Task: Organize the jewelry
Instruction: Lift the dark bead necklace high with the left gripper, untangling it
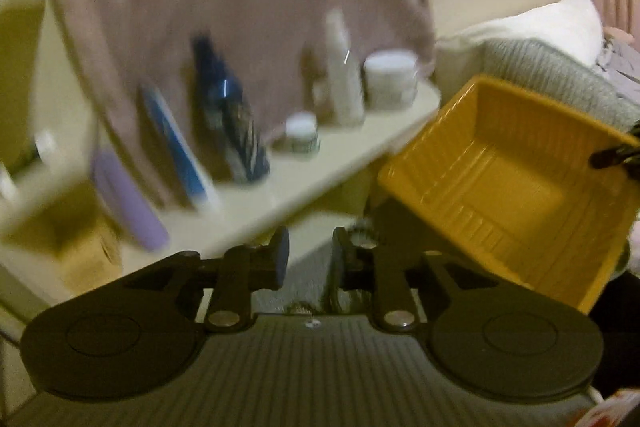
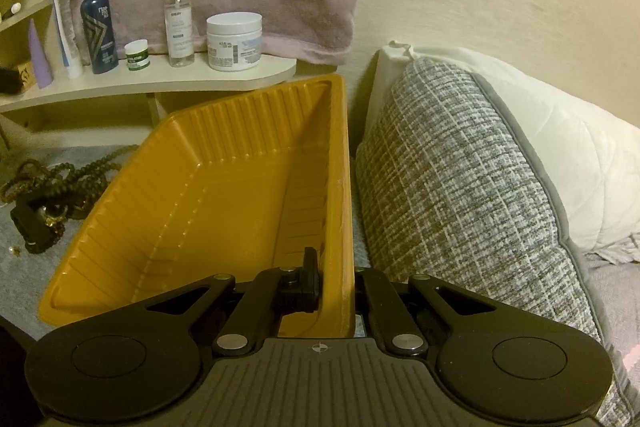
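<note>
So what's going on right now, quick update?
Right gripper shut on ribbed yellow plastic tray, tray empty. Left gripper open, holding nothing. Dark beaded necklaces heaped left of tray.

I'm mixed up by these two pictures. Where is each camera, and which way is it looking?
Left wrist: on the left tongs, open and empty, facing a blurry shelf of bottles.
Right wrist: on the right tongs, pinching the yellow tray wall, facing the shelf, a pillow and beads.
Both show: the tray, shelf and bottles.
</note>
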Demonstrator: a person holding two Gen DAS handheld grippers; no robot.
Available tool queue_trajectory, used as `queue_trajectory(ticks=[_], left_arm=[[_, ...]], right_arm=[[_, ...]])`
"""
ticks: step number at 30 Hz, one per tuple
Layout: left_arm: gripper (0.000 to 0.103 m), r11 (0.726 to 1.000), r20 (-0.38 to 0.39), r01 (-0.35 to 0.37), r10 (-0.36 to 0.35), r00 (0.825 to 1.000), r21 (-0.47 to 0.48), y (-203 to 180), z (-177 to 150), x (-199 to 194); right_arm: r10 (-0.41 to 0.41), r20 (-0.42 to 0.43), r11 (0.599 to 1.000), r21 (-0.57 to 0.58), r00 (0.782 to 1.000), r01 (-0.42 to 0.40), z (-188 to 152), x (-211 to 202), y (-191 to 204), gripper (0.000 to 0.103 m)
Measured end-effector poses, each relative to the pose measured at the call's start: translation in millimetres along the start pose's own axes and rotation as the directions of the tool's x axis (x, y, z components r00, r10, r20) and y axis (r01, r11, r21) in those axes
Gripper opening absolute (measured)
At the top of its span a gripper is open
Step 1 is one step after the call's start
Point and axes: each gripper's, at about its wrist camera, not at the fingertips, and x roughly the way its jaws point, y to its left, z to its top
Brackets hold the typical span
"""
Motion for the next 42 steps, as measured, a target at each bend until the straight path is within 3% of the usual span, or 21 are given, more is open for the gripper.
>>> queue_trajectory(ticks=[8,14,19,20,21,25,30,34,37,42], left_arm=[[0.022,0.997,-0.117,0.029,-0.036,0.992,-0.065,-8.9,-33.2,70.9],[0.025,0.998,-0.211,0.032,-0.041,0.977,-0.047,-18.0,-46.0,108.3],[0.024,0.999,-0.236,0.031,-0.037,0.971,-0.028,-18.5,-49.2,116.6],[0.02,0.999,-0.244,0.028,-0.032,0.969,-0.017,-18.5,-48.8,116.8],[0.006,1.0,-0.25,0.023,-0.024,0.968,-0.01,-19.1,-48.3,118.0],[0.006,0.999,-0.27,0.019,-0.01,0.963,0.033,-18.0,-45.0,113.2],[0.006,0.988,-0.213,-0.024,0.056,0.976,0.153,-17.7,-38.9,91.2],[0.006,0.926,-0.093,-0.129,0.173,0.981,0.356,-26.6,-32.6,62.8],[0.006,0.836,0.011,-0.225,0.253,0.967,0.501,-35.8,-30.8,42.9],[0.006,0.691,0.177,-0.363,0.327,0.928,0.625,-44.8,-26.8,15.1]], right_arm=[[0.006,-0.01,1.0,0.012,1.0,-0.005,0.5,2.7,-3.9,0.003],[0.011,-0.017,1.0,0.022,1.0,-0.01,0.0,2.7,-5.7,0.003],[0.01,-0.019,1.0,0.024,1.0,-0.009,0.0,2.7,-6.1,0.003],[0.01,-0.018,1.0,0.025,1.0,-0.01,0.1,2.6,-6.1,0.003],[0.01,-0.018,1.0,0.026,1.0,-0.01,0.1,2.7,-6.2,0.003],[0.009,-0.014,1.0,0.025,1.0,-0.009,0.1,2.8,-6.6,0.003],[0.009,-0.009,1.0,0.022,1.0,-0.008,0.0,2.0,-5.8,0.003],[0.005,0.001,1.0,0.02,1.0,-0.005,-0.3,-1.6,-3.3,0.003],[0.003,0.009,1.0,0.017,1.0,-0.003,-0.9,-4.3,-1.4,0.003],[-0.002,0.018,1.0,0.015,1.0,0.002,-1.8,-6.7,0.5,0.003]])
